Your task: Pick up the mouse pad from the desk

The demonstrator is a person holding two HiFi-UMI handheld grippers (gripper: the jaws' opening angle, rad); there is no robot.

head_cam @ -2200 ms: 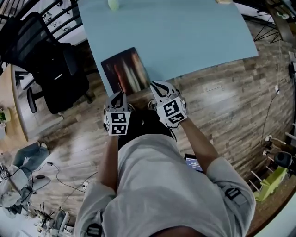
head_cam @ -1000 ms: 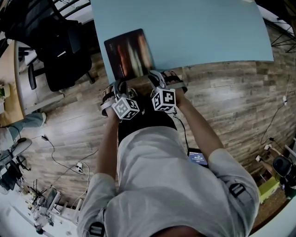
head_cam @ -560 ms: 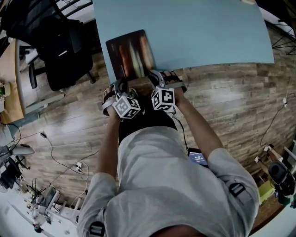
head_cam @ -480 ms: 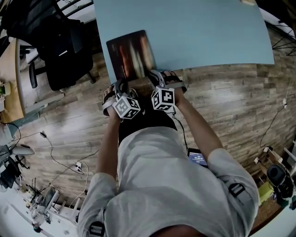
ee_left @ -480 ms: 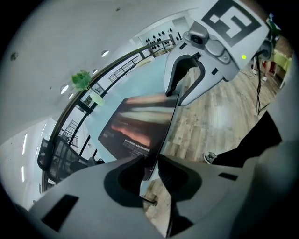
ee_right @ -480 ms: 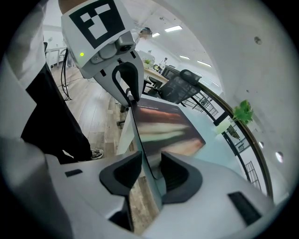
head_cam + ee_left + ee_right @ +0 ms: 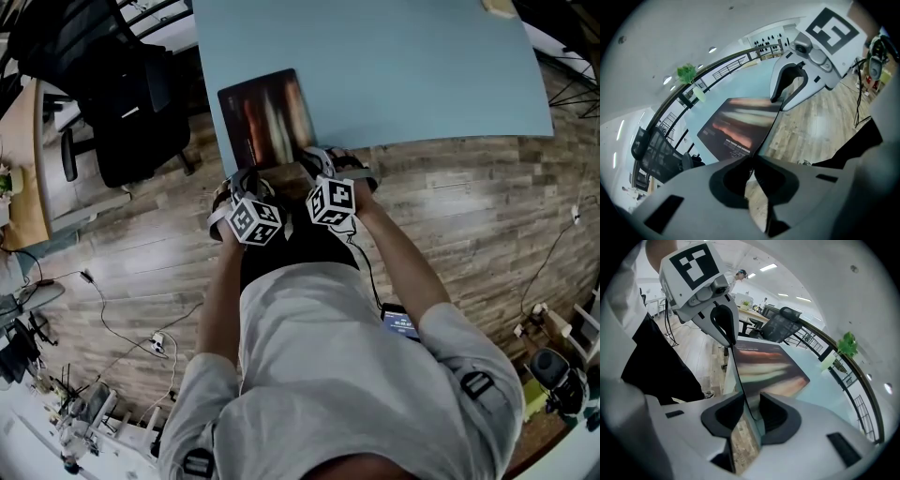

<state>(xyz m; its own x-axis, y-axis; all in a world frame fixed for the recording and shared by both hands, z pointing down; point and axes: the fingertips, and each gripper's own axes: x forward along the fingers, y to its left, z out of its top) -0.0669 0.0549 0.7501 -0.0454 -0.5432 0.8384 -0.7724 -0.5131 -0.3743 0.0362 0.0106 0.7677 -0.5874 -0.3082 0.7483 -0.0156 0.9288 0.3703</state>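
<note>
While the left gripper (image 7: pixel 246 176) is clamping the near-left corner of the mouse pad (image 7: pixel 267 114), which is still lying flat at the near-left corner of the counter (image 7: pixel 403 66), the right gripper (image 7: pixel 323 159) is straddling its near edge. Its jaws have just been narrowing but are not yet pinching. Both grippers are now sitting on that edge, so the lift is looking ready to begin once the right one bites.

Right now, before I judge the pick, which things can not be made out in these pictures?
Print on the mouse pad: left gripper view, too small and blurred to read.
Tan object on the desk: head view, cut off by the top edge.
Lit screen by the person's right arm: head view, too small to read.
Underside of the mouse pad: no view shows it; the pad itself hides it.
</note>
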